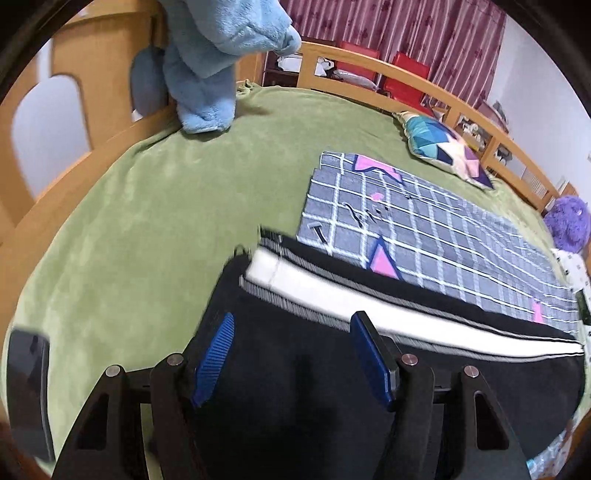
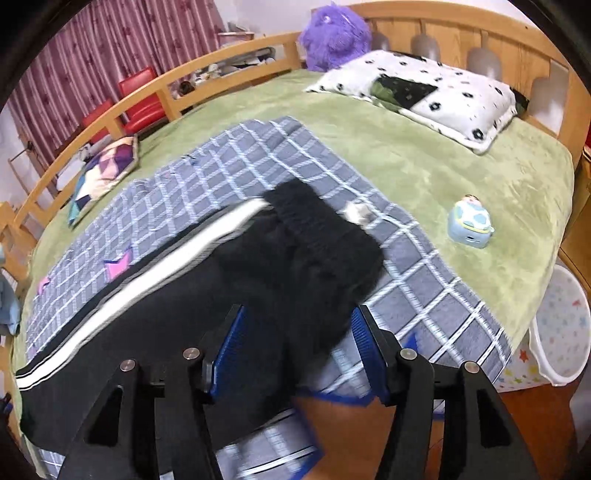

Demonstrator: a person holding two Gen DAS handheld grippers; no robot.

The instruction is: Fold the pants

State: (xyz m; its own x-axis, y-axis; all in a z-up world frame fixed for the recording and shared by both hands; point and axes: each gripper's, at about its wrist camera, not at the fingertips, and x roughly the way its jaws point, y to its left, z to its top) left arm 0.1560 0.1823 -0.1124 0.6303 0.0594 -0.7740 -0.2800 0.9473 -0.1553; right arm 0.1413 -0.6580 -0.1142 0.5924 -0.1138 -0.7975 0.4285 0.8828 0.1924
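Black pants (image 1: 295,369) with a white side stripe lie folded lengthwise on a grey checked blanket (image 1: 424,229) on the bed. My left gripper (image 1: 291,354) is open, its blue pads either side of the leg end of the pants. In the right wrist view the pants (image 2: 207,295) run from lower left to the ribbed waistband (image 2: 314,229). My right gripper (image 2: 295,350) is open over the waistband end, near the blanket's (image 2: 424,295) front edge. Both views are motion-blurred.
A green bedspread (image 1: 147,221) covers the bed inside a wooden frame (image 2: 184,99). A blue fleece garment (image 1: 210,55) hangs at the far left. A patchwork cushion (image 1: 443,147), purple plush toy (image 2: 332,33), white pillow (image 2: 443,96), small blue toy (image 2: 471,225) and white tub (image 2: 561,325) stand around.
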